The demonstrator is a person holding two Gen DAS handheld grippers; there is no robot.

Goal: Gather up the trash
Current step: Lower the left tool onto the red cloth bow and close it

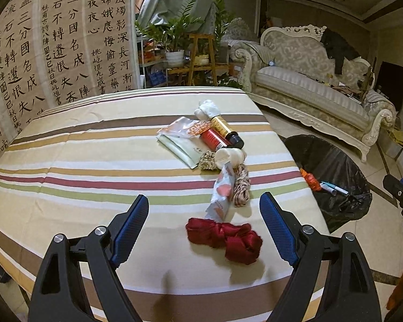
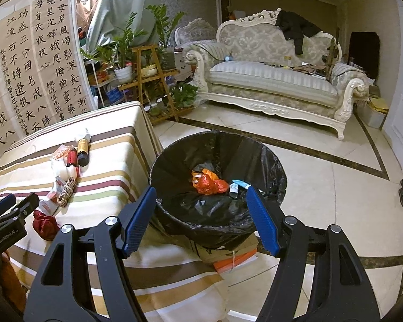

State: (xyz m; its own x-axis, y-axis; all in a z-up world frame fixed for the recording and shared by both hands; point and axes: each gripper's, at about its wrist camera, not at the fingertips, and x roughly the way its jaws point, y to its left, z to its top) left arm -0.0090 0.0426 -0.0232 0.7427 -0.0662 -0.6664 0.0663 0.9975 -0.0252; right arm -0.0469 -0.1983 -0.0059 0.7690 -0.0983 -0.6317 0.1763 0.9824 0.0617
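We see the left hand-held gripper (image 1: 204, 222) wide open and empty over a soft, light red cloth bundle (image 1: 225, 237) on the striped tabletop (image 1: 80, 161), best pinched mid-bundle, while the right hand-held gripper (image 2: 201, 214) hangs open, empty, above the bin (image 2: 268, 161).

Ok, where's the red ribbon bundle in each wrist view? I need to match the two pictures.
Left wrist: the red ribbon bundle lies low in the centre, on the striped tablecloth between the open fingers of the left gripper.
Right wrist: the red ribbon bundle sits at the lower left, near the table's front edge.
Shared landmark: the black-lined trash bin beside the table.
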